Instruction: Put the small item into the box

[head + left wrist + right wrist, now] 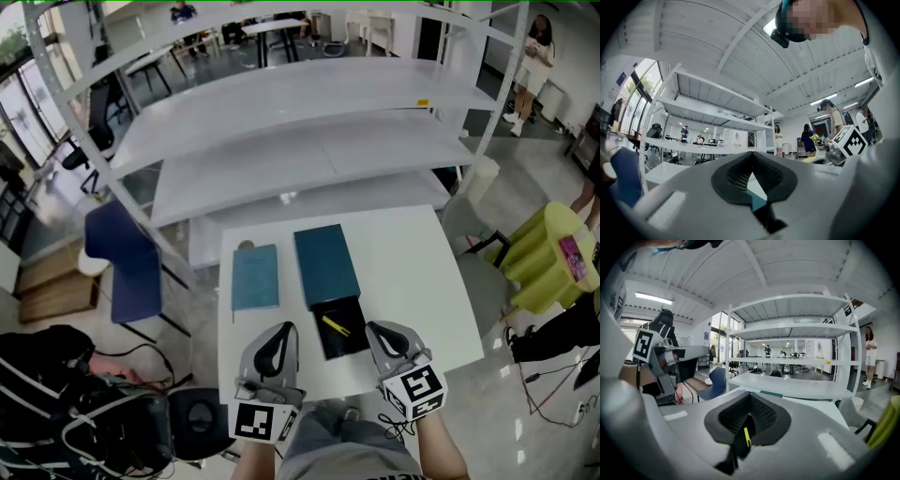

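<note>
From my head view, I see the small yellow item (pixel 336 325) lying slantwise inside the open black box (pixel 339 346). The box's dark teal cover (pixel 326 265) lies flat against the box's far end.

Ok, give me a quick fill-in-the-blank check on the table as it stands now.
1. The yellow item lies ___ the black box.
2. The lighter blue piece lies to the ___ of the dark teal lid.
3. The left gripper and the right gripper both have their jaws ___, holding nothing.

Missing words: inside; left; shut.
</note>
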